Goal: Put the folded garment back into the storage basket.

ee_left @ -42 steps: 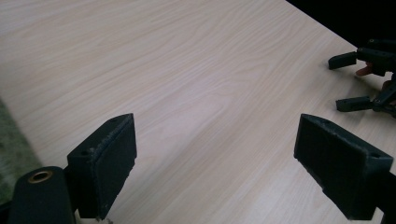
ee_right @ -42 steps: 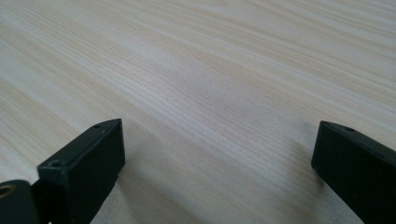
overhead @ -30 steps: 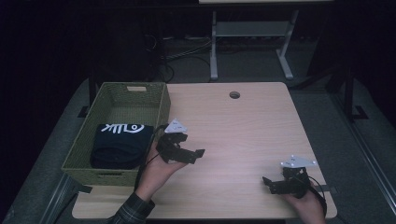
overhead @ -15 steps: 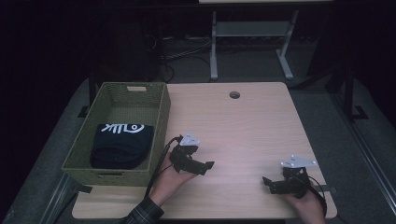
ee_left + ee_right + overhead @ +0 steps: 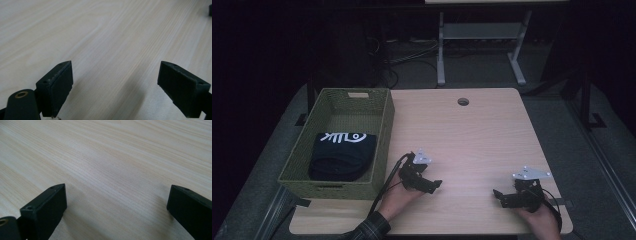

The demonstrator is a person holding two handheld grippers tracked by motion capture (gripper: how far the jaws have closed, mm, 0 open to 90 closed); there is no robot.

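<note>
Both the left tongs point(image 5: 428, 186) and right tongs point(image 5: 504, 198) lay released, grasping nothing, low over the bare worktop point(image 5: 472, 135). The folded black garment point(image 5: 339, 154) sat in the green woven basket point(image 5: 382, 135) at left-centre. A careless sweep leftward could likely snag the trailing cable point(image 5: 384, 182) on the basket.

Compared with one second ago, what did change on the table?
The left tool, open and empty, moved away from the green woven basket toward the person's table edge. The right tool, also open, the black folded cloth in the basket and the light wooden table stayed as they were.
</note>
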